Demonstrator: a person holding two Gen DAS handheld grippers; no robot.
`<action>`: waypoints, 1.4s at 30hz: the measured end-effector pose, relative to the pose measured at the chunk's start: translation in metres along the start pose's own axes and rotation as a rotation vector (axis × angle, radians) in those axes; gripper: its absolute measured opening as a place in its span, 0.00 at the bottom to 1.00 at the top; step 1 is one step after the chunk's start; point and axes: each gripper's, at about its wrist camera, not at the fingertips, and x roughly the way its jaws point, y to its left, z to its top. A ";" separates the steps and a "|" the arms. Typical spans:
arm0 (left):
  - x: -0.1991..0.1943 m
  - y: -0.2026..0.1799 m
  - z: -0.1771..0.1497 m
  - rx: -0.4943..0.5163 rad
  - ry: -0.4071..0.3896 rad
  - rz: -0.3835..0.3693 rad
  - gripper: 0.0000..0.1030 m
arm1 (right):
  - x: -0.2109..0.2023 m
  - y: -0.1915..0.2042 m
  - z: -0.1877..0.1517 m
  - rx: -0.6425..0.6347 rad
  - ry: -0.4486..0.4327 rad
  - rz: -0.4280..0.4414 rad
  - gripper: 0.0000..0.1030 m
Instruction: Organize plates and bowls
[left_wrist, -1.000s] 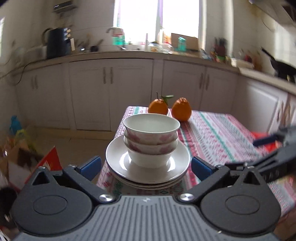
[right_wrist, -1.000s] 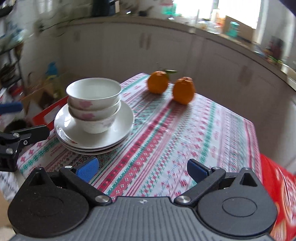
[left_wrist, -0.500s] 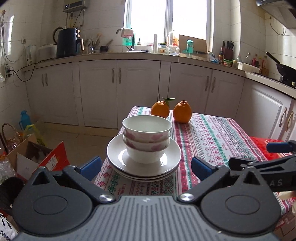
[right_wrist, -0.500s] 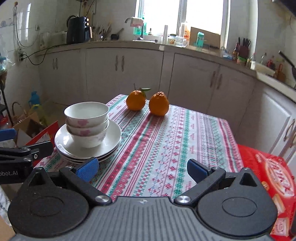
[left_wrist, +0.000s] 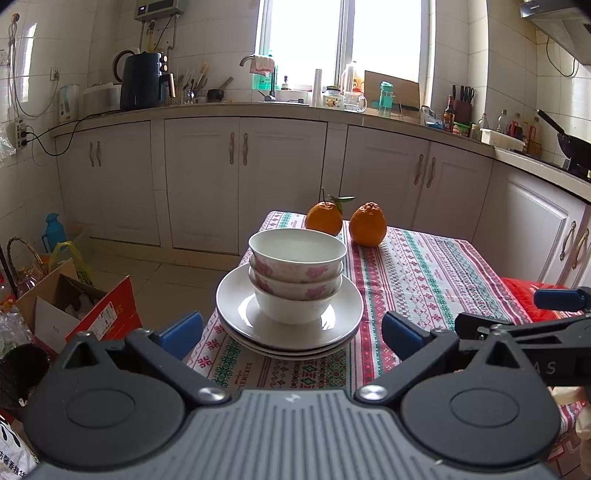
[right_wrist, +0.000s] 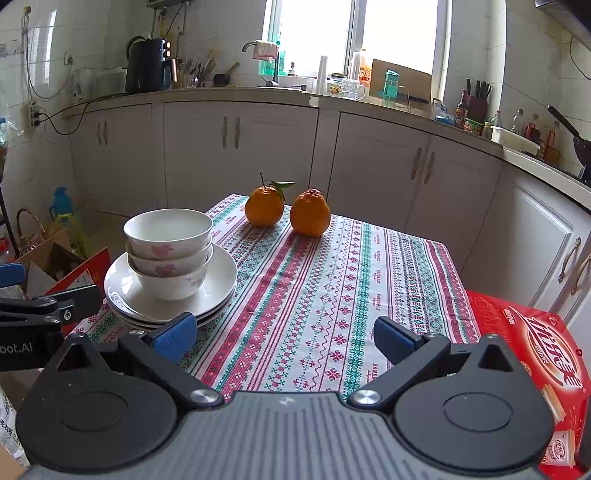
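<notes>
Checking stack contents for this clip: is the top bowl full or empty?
Empty. The left wrist view looks into the top bowl and shows only bare white interior; it sits upright, nested in the bowls below on the plates.

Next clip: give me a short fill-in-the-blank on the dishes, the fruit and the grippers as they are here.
1. The stack of bowls holds ____ bowls.
2. The bowls stand on a pile of white ____.
3. Beyond the dishes, ____ oranges sit on the tablecloth.
4. The left gripper and the right gripper are both ____ and hold nothing.

Missing words: three; plates; two; open
</notes>
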 end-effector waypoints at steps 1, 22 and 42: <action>0.000 0.000 0.000 0.001 -0.001 0.001 0.99 | 0.000 0.000 0.000 0.000 0.000 0.000 1.00; -0.003 -0.003 0.001 0.002 -0.006 0.010 0.99 | -0.003 -0.001 0.001 0.003 -0.015 -0.016 1.00; -0.004 -0.004 0.001 0.005 -0.002 0.011 0.99 | -0.004 -0.002 0.001 0.004 -0.020 -0.028 1.00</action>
